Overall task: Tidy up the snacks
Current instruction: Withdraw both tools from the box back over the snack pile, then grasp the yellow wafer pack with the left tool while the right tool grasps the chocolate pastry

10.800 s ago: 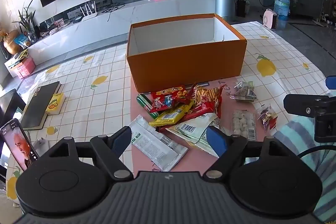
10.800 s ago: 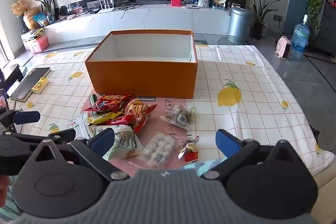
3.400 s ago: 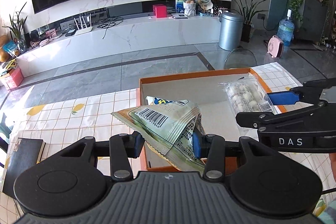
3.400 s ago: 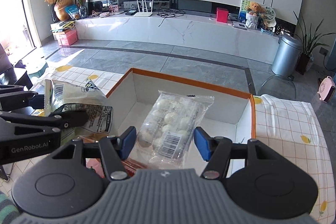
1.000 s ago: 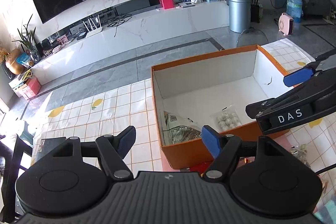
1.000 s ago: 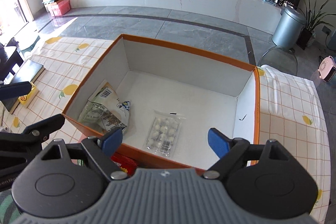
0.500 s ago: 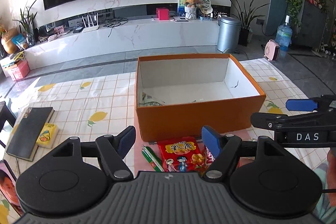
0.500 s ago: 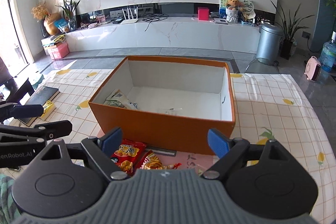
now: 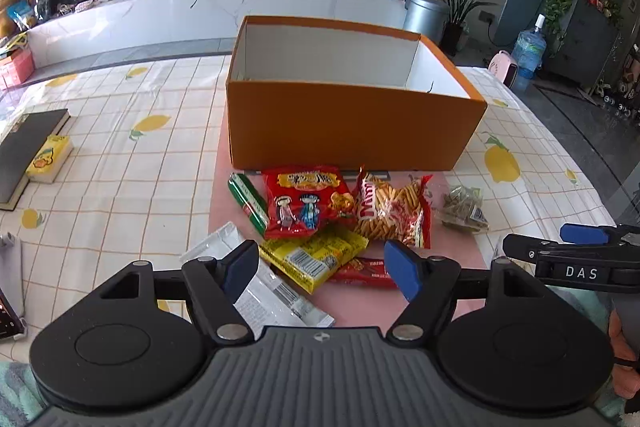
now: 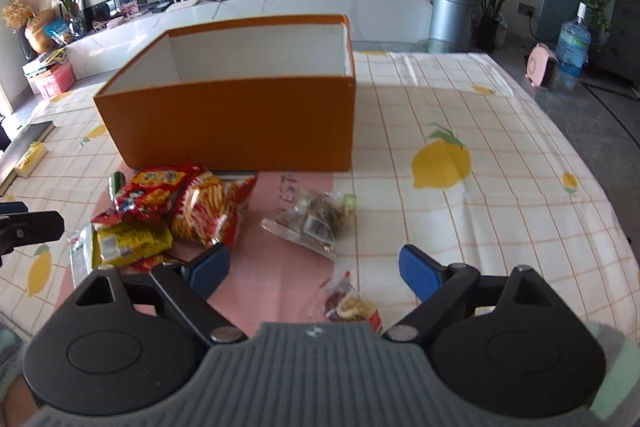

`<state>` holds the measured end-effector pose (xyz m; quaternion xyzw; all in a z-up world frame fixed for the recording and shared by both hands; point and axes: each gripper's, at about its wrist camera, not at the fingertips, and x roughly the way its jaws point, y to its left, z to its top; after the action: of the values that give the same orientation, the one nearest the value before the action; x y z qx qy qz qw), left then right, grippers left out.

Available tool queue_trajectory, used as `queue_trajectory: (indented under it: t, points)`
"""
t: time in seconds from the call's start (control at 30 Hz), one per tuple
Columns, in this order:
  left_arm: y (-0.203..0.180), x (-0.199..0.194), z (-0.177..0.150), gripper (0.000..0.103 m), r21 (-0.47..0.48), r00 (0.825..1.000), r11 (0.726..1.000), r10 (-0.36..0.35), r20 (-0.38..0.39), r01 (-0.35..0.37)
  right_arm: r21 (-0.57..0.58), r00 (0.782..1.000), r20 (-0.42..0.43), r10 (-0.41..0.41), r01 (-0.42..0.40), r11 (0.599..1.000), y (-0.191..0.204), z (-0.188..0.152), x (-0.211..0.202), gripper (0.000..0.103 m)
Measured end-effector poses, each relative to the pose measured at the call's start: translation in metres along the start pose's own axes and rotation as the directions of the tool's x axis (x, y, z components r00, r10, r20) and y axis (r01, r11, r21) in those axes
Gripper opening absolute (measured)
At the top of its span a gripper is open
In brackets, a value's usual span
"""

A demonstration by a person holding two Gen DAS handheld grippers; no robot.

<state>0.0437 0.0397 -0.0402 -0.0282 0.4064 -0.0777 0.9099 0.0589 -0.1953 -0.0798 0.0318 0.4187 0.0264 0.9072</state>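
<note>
Where they earlier hovered over the orange box [image 9: 352, 119], both empty, wide-open tools now overlook loose snacks [image 9: 320, 223].

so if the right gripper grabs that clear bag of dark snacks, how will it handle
The clear bag looks like thin crinkled film, so it will probably flop and sag from wherever it is pinched. Its contents appear loose and lumpy, so they may shift toward the low end. It seems light for its size, and lies flat on the cloth, so it is unlikely to roll.
</note>
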Motion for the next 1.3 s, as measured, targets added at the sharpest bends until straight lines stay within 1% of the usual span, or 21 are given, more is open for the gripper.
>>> queue_trajectory:
  t: [0.13, 0.2, 0.3, 0.43, 0.53, 0.63, 0.7, 0.73, 0.9, 0.93, 0.97, 1.03, 1.1, 1.17, 1.2, 1.23, 1.3]
  points:
    - [0.003, 0.009, -0.009, 0.084, -0.006, 0.999, 1.000, 0.004, -0.032, -0.004, 0.041, 0.998, -0.059, 0.001, 0.002, 0.999, -0.009, -0.002, 0.011, 0.089]
    - [0.006, 0.013, -0.012, 0.084, -0.026, 0.999, 1.000, -0.007, -0.051, 0.006, 0.028, 0.997, -0.072, -0.012, 0.014, 1.000, -0.007, -0.003, 0.015, 0.089]
    - [0.005, 0.019, -0.014, 0.084, -0.022, 0.997, 1.000, -0.021, -0.069, 0.020, -0.002, 0.994, -0.103, -0.041, 0.041, 0.999, -0.001, -0.004, 0.024, 0.089]
    - [0.005, 0.026, -0.017, 0.084, 0.005, 0.996, 1.000, -0.026, -0.089, 0.027, -0.023, 0.985, -0.160, -0.063, 0.060, 0.998, 0.000, -0.004, 0.035, 0.088]
    - [0.010, 0.032, -0.019, 0.084, -0.024, 0.994, 1.000, -0.007, -0.109, 0.005, -0.042, 0.976, -0.197, -0.093, 0.086, 0.995, 0.003, -0.004, 0.045, 0.086]
    - [0.014, 0.037, -0.019, 0.084, -0.037, 0.993, 0.999, -0.014, -0.120, 0.010, -0.045, 0.966, -0.237, -0.099, 0.091, 0.995, 0.003, -0.003, 0.053, 0.084]
    - [0.015, 0.040, -0.019, 0.084, -0.042, 0.993, 0.999, -0.020, -0.116, 0.015, -0.028, 0.962, -0.261, -0.081, 0.077, 0.997, 0.001, -0.002, 0.057, 0.082]
    - [0.016, 0.042, -0.018, 0.084, -0.045, 0.993, 0.999, -0.025, -0.111, 0.020, -0.014, 0.959, -0.275, -0.067, 0.065, 0.998, -0.001, -0.002, 0.060, 0.079]
    - [0.017, 0.053, -0.015, 0.084, -0.077, 0.994, 0.997, -0.039, -0.104, 0.031, 0.021, 0.947, -0.319, -0.027, 0.035, 0.999, -0.003, -0.003, 0.070, 0.058]
    - [0.017, 0.054, -0.015, 0.084, -0.077, 0.994, 0.997, -0.038, -0.102, 0.030, 0.032, 0.945, -0.327, -0.008, 0.020, 0.999, -0.004, -0.003, 0.073, 0.052]
    - [0.017, 0.055, -0.015, 0.084, -0.077, 0.995, 0.997, -0.035, -0.098, 0.028, 0.042, 0.944, -0.330, 0.008, 0.006, 0.999, -0.004, -0.003, 0.074, 0.049]
    - [0.015, 0.056, -0.015, 0.084, -0.069, 0.995, 0.997, -0.030, -0.091, 0.023, 0.059, 0.945, -0.323, 0.042, -0.024, 0.998, -0.005, -0.003, 0.075, 0.048]
    - [0.015, 0.056, -0.016, 0.084, -0.060, 0.996, 0.998, -0.030, -0.087, 0.025, 0.077, 0.945, -0.313, 0.096, -0.076, 0.994, -0.005, -0.003, 0.074, 0.046]
    - [0.015, 0.057, -0.017, 0.084, -0.052, 0.996, 0.998, -0.031, -0.082, 0.027, 0.096, 0.932, -0.305, 0.195, -0.174, 0.980, -0.002, -0.004, 0.074, 0.046]
    - [0.015, 0.058, -0.018, 0.084, -0.045, 0.996, 0.999, -0.030, -0.081, 0.027, 0.097, 0.925, -0.303, 0.229, -0.210, 0.973, 0.000, -0.004, 0.074, 0.045]
    - [0.014, 0.059, -0.019, 0.084, -0.035, 0.996, 0.999, -0.030, -0.082, 0.027, 0.090, 0.920, -0.302, 0.250, -0.234, 0.968, 0.004, -0.005, 0.073, 0.045]
    - [0.014, 0.062, -0.019, 0.085, -0.021, 0.996, 1.000, -0.024, -0.091, 0.022, 0.058, 0.924, -0.295, 0.245, -0.238, 0.969, 0.011, -0.006, 0.073, 0.046]
